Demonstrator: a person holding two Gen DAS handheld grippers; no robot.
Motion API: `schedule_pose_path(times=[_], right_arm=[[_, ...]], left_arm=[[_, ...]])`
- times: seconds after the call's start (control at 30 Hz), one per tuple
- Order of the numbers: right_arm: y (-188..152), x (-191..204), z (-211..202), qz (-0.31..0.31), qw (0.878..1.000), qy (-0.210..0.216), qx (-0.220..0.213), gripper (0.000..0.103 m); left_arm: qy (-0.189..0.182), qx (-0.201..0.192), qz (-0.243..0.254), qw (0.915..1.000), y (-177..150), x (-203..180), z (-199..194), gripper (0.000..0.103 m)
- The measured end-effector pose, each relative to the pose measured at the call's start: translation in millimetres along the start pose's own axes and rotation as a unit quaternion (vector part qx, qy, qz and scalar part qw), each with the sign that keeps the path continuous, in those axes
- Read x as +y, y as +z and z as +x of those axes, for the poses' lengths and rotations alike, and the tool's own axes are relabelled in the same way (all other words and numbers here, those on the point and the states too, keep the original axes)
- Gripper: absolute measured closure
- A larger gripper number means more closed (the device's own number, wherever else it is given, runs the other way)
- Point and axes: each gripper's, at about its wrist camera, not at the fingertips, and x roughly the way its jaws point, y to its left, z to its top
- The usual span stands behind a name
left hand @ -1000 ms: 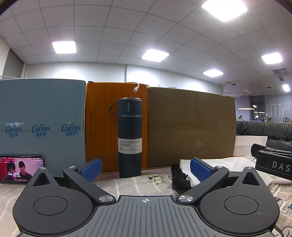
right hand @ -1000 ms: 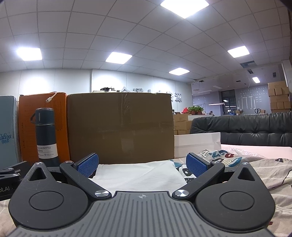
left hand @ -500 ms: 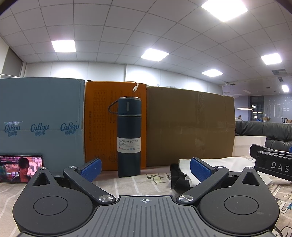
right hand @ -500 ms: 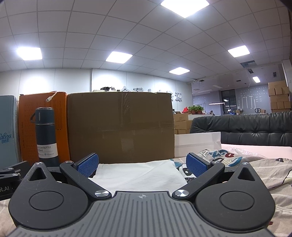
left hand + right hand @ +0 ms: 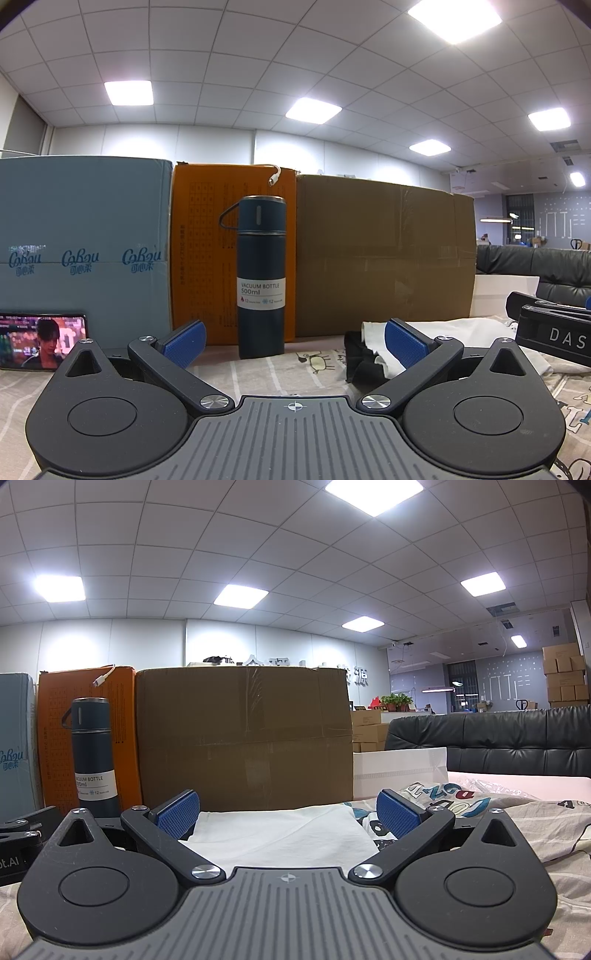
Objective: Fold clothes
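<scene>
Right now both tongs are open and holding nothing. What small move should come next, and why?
Probably ease the right tongs forward and down onto the near edge of the white garment. It lies flat right between the open jaws, ungripped, with the brown cardboard box behind it. The left tongs face the vacuum bottle, not the cloth.

The left gripper [image 5: 294, 341] sits low and level, its two blue-padded fingers [image 5: 184, 343] spread wide apart with nothing between them. The right gripper [image 5: 287, 814] is posed the same way, low and level, jaws wide, pads [image 5: 397, 818] bare. Both seem to rest on or just above the surface, though the cameras cannot confirm contact.
</scene>
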Motion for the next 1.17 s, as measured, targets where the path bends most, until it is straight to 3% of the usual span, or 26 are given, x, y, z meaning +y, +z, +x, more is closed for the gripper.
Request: schedule_pose_path(times=[1.17], right_arm=[[0.1,0.2,-0.5,0.000,1.000,0.000,0.001,0.000]], left_arm=[[0.002,0.001,-0.004,1.0000,1.4,1.4,-0.3,0.000]])
